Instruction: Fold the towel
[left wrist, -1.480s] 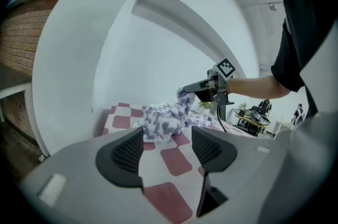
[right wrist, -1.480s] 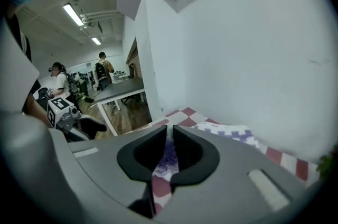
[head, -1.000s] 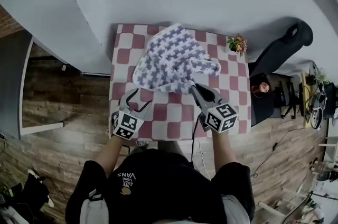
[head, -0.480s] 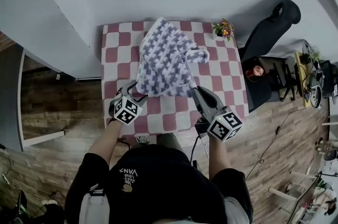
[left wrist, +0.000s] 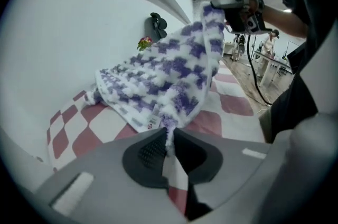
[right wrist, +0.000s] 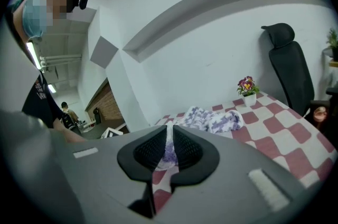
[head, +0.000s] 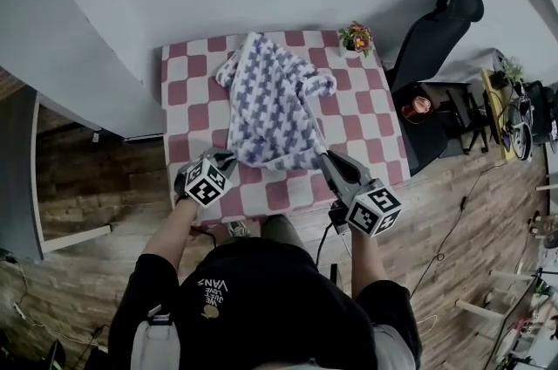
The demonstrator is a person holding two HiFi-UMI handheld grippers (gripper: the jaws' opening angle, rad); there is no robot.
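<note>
Pinched in the closing jaws of the left gripper [left wrist: 170, 133]: the near-left corner of a fluffy purple-and-white houndstooth towel [head: 272, 102], only a thin tuft of pile caught between the dark ribbed pads [left wrist: 153, 150]. Clamped in the right gripper [right wrist: 170, 136]: the near-right corner, likewise a narrow sliver of fabric, held up off the tabletop and higher than the left one.

Slung between the two grips along the near edge, then trailing away toward the far side of a red-and-white checked table cover [head: 362, 124]. Rumpled and bunched at the far end, left of centre, nowhere flat. Further right along the far edge, well apart from the fabric: a small white pot of pink and yellow flowers [head: 355, 38]. Beyond the table's right corner: a black office chair [head: 436, 23].

Judged at risk from here: the left corner, apt to slip out under any firm pull, given so shallow a bite. Also likely: a skewed fold from corners carried at unequal heights, and creases trapped inside unless the far end is spread out first. Less likely: the pot toppled by a wide swing of fabric.
</note>
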